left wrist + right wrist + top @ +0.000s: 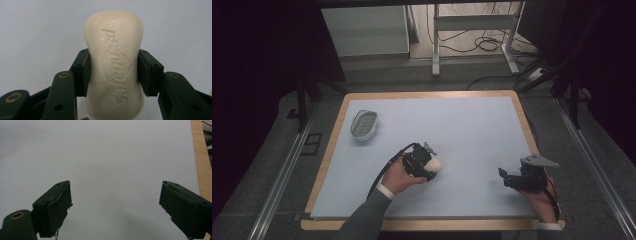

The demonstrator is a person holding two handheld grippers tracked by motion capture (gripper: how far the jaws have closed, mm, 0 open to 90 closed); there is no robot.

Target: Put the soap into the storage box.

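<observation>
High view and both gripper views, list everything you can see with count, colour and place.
Cream oval soap bar: one, cream, clamped between the left gripper's pads, near the table's middle.
White oval soap dish: one, white with grey ribbed inside, far-left part of the table.
Pale blue table top with wooden rim: one, pale blue, under everything.
White metal stand: one, white, on the floor beyond the table.
Left gripper: one, black, shut on the soap.
Right gripper: one, black, jaws open, near-right of the table.

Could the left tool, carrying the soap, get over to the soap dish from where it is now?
Probably yes. The left tool is shut on the soap bar, and only bare table lies between it and the soap dish at the far left.
</observation>
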